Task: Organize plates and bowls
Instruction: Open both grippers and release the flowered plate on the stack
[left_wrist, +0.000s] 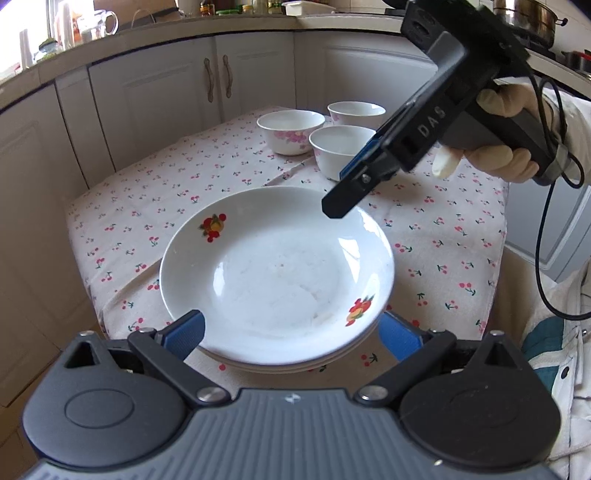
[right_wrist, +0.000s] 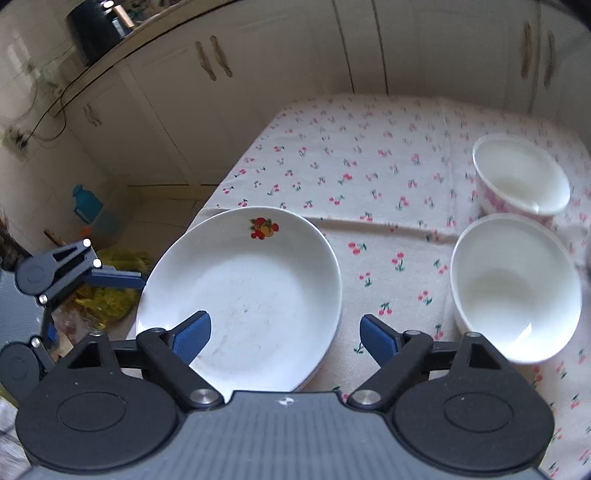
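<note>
Both our jaws are wide open and empty with the plate stack (left_wrist: 277, 273) between them, so next we'd go for the nearest bowl (right_wrist: 515, 286), just right of the right gripper (right_wrist: 284, 334), nice and square.

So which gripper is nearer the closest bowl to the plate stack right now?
Right. The right gripper hangs open over the plate stack's edge, with that bowl just beside it. The left gripper is open at the stack's near rim, the whole plate away from the bowl.
</note>
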